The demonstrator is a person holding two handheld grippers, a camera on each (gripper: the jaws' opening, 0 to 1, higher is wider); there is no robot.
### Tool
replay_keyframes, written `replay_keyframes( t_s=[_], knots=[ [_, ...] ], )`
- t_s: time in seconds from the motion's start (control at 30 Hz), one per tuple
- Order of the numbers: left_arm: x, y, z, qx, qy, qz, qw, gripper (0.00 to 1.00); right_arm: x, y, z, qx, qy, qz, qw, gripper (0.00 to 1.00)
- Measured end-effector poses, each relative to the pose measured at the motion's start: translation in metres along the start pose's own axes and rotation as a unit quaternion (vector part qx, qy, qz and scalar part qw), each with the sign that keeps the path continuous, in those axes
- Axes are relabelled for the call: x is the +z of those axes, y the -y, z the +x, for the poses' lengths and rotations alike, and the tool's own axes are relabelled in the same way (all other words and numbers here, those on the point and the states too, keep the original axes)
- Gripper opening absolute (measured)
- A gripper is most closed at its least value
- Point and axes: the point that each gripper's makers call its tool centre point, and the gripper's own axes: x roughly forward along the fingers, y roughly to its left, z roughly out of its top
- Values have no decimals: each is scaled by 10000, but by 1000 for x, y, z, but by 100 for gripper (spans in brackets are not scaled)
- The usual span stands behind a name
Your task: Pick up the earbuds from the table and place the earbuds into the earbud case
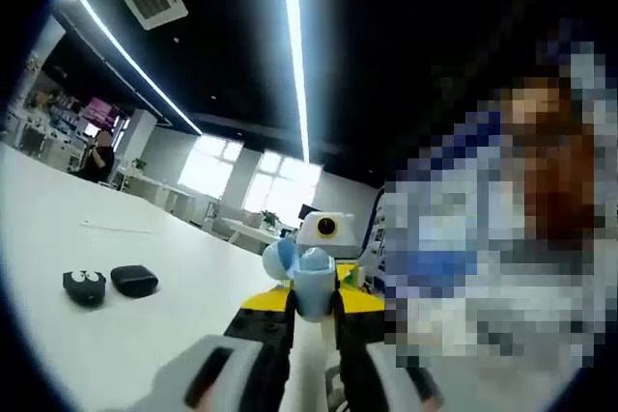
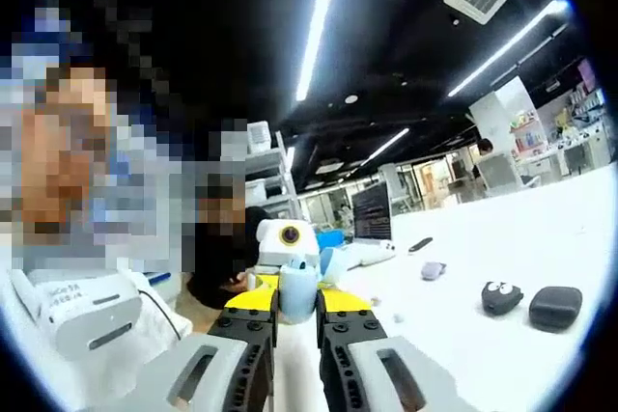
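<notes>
Left gripper view: the left gripper (image 1: pixel 311 320) rises from the bottom, black jaws with yellow tips, drawn close together with only a thin slit between them and nothing pinched. Just past the tips, the other gripper's pale blue rounded part (image 1: pixel 307 275) faces it, seemingly close, contact not clear. On the white tabletop (image 1: pixel 68 238), toward its near left edge, lies the small black open earbud case with two white earbuds seated in it (image 1: pixel 85 285), and just beside it, apart by a narrow gap, a dark rounded oval closed case (image 1: pixel 134 280). A thin white strip (image 1: pixel 116 229) lies farther back on the tabletop.

Right gripper view: the right gripper (image 2: pixel 297 320) shows the same black jaws with yellow tips, nearly closed, empty. The tabletop (image 2: pixel 541 229) carries the open case with earbuds (image 2: pixel 501 297) toward its right edge, the dark closed case (image 2: pixel 556 307) just beside it. Farther back lie a small lilac lump (image 2: pixel 433 270) and a dark slim bar (image 2: pixel 419 245). White folded device (image 2: pixel 82 311) at lower left
</notes>
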Motion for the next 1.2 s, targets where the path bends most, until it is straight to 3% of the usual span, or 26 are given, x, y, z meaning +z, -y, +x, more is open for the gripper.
replay_keyframes(
  t_s=[0.33,0.4,0.43,0.63,0.73,0.8,0.9,1.03,1.2],
  knots=[
    [2,1,-7,-30,23,-213,9998,16,-3,-3,5,33,78,-119,9999,16],
    [7,-4,-16,27,135,-613,9980,16,-9,4,4,-90,-48,-116,9999,22],
    [10,-8,-21,56,182,-649,9977,16,-11,8,4,-133,-52,-73,9999,26],
    [20,-13,-45,106,419,-775,9961,17,-14,18,2,-295,-46,107,9995,25],
    [25,-22,-59,475,308,-514,9971,17,-21,27,5,-471,-182,44,9987,26],
    [29,-28,-73,856,183,-114,9961,17,-26,34,7,-623,-324,-13,9975,26],
    [46,-36,-102,1546,31,685,9856,17,-35,42,16,-760,-607,-163,9951,25],
    [66,-24,-124,1663,224,1071,9800,17,-44,49,33,-842,-1123,-570,9885,26],
    [71,-19,-139,1833,149,1390,9731,17,-66,60,55,-762,-1796,-912,9765,29]
  ],
)
